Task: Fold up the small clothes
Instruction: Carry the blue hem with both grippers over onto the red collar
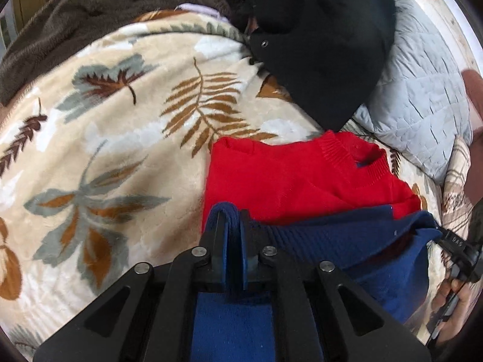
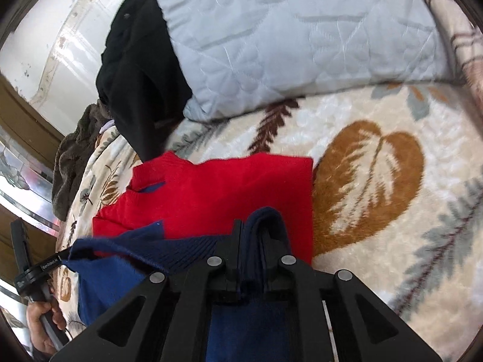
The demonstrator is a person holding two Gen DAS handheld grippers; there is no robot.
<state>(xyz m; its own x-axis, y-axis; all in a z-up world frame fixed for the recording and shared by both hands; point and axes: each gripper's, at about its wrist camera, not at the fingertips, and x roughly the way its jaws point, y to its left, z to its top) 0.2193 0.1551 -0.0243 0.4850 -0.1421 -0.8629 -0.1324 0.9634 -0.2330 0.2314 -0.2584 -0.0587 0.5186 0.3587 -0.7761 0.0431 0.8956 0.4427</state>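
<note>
A small red and navy blue sweater [image 1: 289, 178] lies on a leaf-patterned blanket [image 1: 120, 138]; its red top part with the collar lies flat, and it also shows in the right wrist view [image 2: 229, 190]. My left gripper [image 1: 232, 226] is shut on the sweater's navy hem at its left corner. My right gripper [image 2: 256, 232] is shut on the navy hem at the right corner. The navy hem [image 1: 332, 229] is lifted and stretched between the two grippers over the red part. The other gripper shows at each view's edge.
A black garment [image 1: 320, 45] lies just beyond the sweater's collar, partly on a pale grey quilted pillow [image 1: 419, 96]. A dark brown fleece [image 1: 90, 9] is heaped at the far left. A white wall [image 2: 60, 30] stands behind the bed.
</note>
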